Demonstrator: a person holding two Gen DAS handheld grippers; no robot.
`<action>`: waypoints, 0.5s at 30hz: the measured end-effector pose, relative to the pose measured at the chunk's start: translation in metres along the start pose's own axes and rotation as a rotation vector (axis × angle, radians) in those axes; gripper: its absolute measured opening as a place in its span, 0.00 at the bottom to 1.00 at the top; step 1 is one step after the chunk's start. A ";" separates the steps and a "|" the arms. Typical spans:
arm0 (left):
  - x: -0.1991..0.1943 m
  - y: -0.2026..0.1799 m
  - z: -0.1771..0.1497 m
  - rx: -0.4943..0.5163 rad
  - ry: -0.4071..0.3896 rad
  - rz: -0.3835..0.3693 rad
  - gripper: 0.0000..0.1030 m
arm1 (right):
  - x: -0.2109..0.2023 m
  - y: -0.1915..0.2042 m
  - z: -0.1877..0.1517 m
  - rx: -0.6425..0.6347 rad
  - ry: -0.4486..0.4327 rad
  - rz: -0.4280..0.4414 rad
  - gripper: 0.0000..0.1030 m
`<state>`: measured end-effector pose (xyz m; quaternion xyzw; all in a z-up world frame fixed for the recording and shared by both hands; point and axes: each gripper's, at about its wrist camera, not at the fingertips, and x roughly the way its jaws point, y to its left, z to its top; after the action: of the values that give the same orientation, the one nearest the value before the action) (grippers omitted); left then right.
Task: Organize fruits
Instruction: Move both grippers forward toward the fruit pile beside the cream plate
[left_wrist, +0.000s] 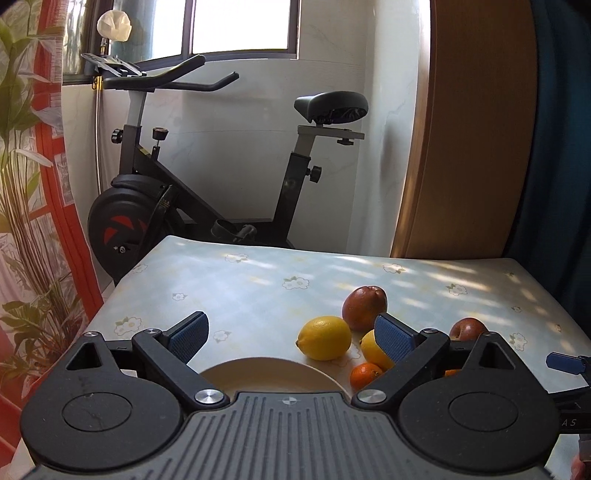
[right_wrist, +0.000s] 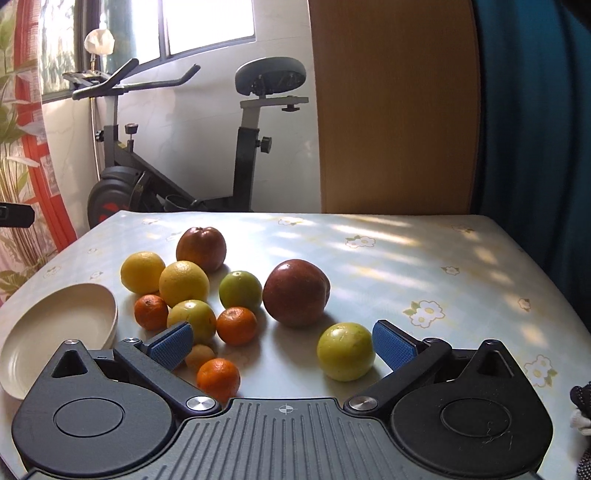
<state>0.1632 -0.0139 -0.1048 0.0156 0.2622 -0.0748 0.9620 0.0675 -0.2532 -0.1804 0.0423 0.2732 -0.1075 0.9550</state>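
Note:
Several fruits lie loose on the flowered table. In the right wrist view a big red apple (right_wrist: 296, 292) sits mid-table, a smaller red apple (right_wrist: 201, 248) behind it, two lemons (right_wrist: 183, 283), green-yellow fruits (right_wrist: 346, 351) and small oranges (right_wrist: 236, 325). A cream plate (right_wrist: 55, 332) rests at the left. My right gripper (right_wrist: 282, 345) is open, low over the near fruits, nothing between its fingers. My left gripper (left_wrist: 291, 338) is open above the plate (left_wrist: 271, 374), with a lemon (left_wrist: 324, 337) just beyond it.
An exercise bike (left_wrist: 177, 184) stands past the table's far edge, by a window wall. A wooden panel (right_wrist: 395, 107) and blue curtain (right_wrist: 535, 129) are behind on the right. The table's right half (right_wrist: 443, 266) holds no fruit. The left table edge (left_wrist: 110, 295) drops beside a red-patterned curtain.

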 end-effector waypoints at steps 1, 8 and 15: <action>0.002 0.001 -0.001 -0.004 0.006 0.000 0.95 | 0.001 0.002 -0.003 -0.022 -0.005 0.003 1.00; 0.011 0.001 -0.008 -0.007 0.039 0.097 0.95 | 0.019 0.007 -0.015 -0.055 -0.020 0.122 0.96; 0.012 -0.002 -0.010 -0.026 0.037 0.074 0.95 | 0.033 0.002 -0.013 -0.022 -0.036 0.148 0.91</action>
<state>0.1685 -0.0166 -0.1194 0.0142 0.2802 -0.0357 0.9592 0.0887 -0.2550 -0.2093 0.0497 0.2532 -0.0344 0.9655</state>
